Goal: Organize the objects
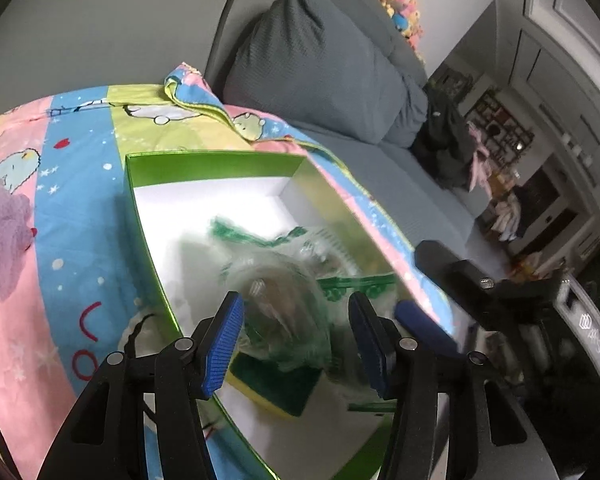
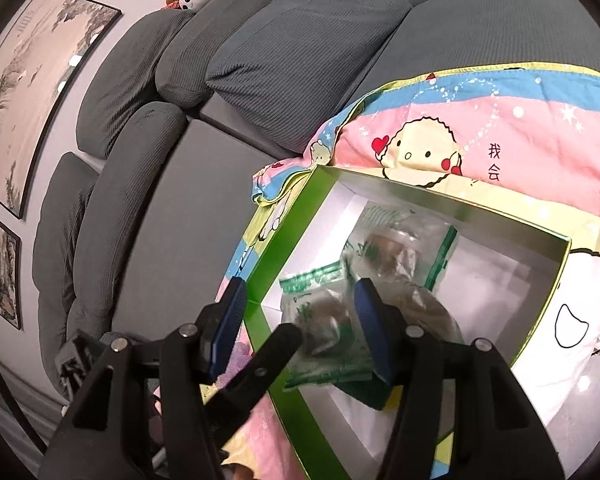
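- A green box (image 1: 216, 158) with a white floor sits open on a cartoon-print blanket (image 1: 76, 184) spread over the grey sofa (image 2: 228, 48).
- Inside it lie crinkly clear bags with green printing (image 2: 320, 280), each seeming to hold something brownish. Under them, at the near end, is what looks like a green and yellow sponge (image 1: 276, 388).
- The left gripper (image 1: 296, 336) hangs over the near end of the box with its blue pads apart. A clear bag (image 1: 284, 312) sits between them, but it is smeared, so I cannot tell whether the pads are pinching it or only framing it.
- The right gripper (image 2: 300, 320) comes in from the box's left side. One finger is outside the green wall and the other over the bags, with the jaws apart. Nothing looks clamped, though the bag near its inner pad is hard to read.
- The bags look light, soft and slippery. I would take one by a gathered fold or the printed top edge, since the film would slide and the lump inside could shift.
- The box looks like thin, light card, so pushing on a wall would likely skid it across the blanket.
- A purple fluffy thing (image 1: 4, 240) lies on the blanket to the left, cut off at the frame edge.
- The box's near corners are hidden behind the gripper bodies, and I cannot count the bags.
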`<state>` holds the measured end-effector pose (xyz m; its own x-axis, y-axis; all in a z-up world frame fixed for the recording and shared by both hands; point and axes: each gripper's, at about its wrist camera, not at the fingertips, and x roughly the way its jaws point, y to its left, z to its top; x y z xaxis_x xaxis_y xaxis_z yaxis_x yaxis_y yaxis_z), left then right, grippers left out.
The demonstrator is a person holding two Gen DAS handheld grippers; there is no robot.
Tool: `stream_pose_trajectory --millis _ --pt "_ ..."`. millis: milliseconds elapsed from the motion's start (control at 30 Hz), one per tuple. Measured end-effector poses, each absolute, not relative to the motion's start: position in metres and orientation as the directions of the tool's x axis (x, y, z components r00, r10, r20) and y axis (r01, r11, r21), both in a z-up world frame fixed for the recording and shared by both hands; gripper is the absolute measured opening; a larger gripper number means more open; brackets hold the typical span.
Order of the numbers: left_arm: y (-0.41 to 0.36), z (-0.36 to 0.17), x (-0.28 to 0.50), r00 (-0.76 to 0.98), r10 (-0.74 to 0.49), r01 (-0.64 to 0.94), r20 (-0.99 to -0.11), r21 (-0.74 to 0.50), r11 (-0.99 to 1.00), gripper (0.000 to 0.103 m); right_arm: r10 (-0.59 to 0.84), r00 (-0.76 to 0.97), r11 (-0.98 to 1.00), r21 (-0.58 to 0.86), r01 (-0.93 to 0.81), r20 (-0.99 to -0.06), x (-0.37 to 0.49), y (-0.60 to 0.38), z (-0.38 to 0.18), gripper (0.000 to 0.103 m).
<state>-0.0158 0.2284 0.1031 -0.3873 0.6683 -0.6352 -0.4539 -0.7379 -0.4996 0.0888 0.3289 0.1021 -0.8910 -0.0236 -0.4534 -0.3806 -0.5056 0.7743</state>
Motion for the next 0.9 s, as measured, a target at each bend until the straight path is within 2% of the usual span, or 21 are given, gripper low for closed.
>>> stream_pose_trajectory --millis 200,300,367,533,633,900 --pt "0.198 0.122 0.002 -0.493 0.574 -0.443 -0.654 -0.378 -0.813 0.068 -0.036 -0.892 -0.519 0.771 -0.368 -0.45 0.083 0.32 0.107 0.059" --pt "0.175 0.121 0.009 -0.546 0.513 -0.42 -0.662 -0.314 -0.852 0.079 -0.066 -0.898 -0.535 0.775 -0.337 -0.436 0.076 0.309 0.111 0.06" --pt "0.152 0.113 0.014 -0.594 0.45 -0.361 -0.667 -0.279 -0.89 0.08 -0.083 -0.898 -0.554 0.769 -0.319 -0.432 0.072 0.301 0.115 0.064" --pt "0.099 0.083 0.008 -0.608 0.384 -0.213 -0.695 -0.323 -0.922 0.08 -0.093 -0.891 -0.617 0.728 -0.298 -0.444 0.061 0.275 0.124 0.068" --pt "0.071 0.08 0.006 -0.628 0.3 -0.101 -0.718 -0.308 -0.946 0.08 -0.116 -0.884 -0.649 0.708 -0.278 -0.453 0.052 0.258 0.126 0.069" --pt "0.025 0.082 0.004 -0.65 0.323 -0.018 -0.688 -0.41 -0.912 0.08 -0.15 -0.837 -0.729 0.631 -0.266 -0.526 0.026 0.22 0.12 0.071"
